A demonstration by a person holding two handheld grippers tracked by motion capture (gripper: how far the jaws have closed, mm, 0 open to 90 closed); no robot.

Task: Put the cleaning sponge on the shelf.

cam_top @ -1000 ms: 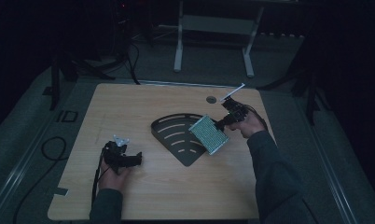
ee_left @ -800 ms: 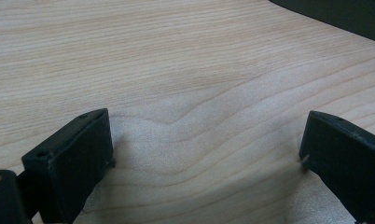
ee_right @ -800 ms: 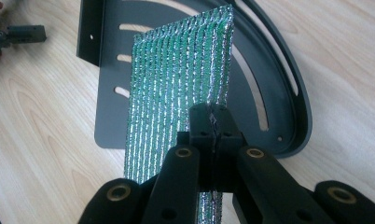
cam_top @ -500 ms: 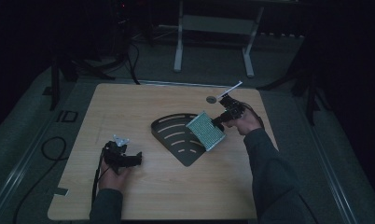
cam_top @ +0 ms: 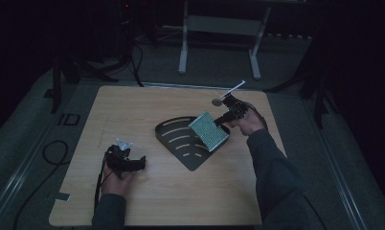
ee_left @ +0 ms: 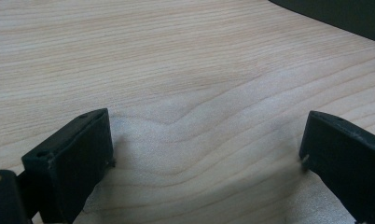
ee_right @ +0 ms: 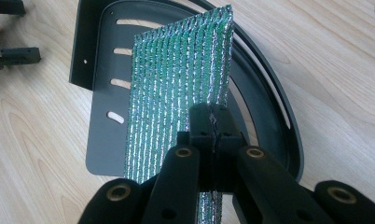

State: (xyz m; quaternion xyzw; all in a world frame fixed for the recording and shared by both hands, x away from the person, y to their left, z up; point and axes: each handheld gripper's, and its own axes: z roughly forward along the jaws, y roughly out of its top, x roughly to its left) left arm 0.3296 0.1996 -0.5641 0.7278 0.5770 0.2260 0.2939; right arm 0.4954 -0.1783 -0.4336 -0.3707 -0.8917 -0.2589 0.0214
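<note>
Dim floor and dark stands ring a pale wood counter (cam_top: 147,196), the one lit surface.

Right hand-held gripper (ee_right: 212,122): its jaws are pressed together on the near edge of a green, silver-threaded mesh pad (ee_right: 178,88), pinching only a narrow strip. In the high view the same hand-held gripper (cam_top: 225,119) holds the pad (cam_top: 208,131) tilted, hanging over the right half of a black slotted tray (cam_top: 178,141); whether the pad's lower corner touches the tray I cannot tell.

What could go wrong, as I judge it:
- The grip sits at the pad's very edge. A quick swing or twist could let the pad pivot or slide out of the jaws and drop off to the tray's right instead of inside it.
- The pad looks soft and limp, so lowered edge-first it may fold or curl against the tray's raised rim (ee_right: 274,93) and end up propped on the rim rather than lying flat.
- A corner dragged across the tray could snag in a slot (ee_right: 129,22), or shove the light tray across the counter.

Left hand-held gripper (cam_top: 133,164) rests on the counter well to the tray's left, jaws spread with nothing between them (ee_left: 206,154), so nothing steadies the tray if it gets pushed.
</note>
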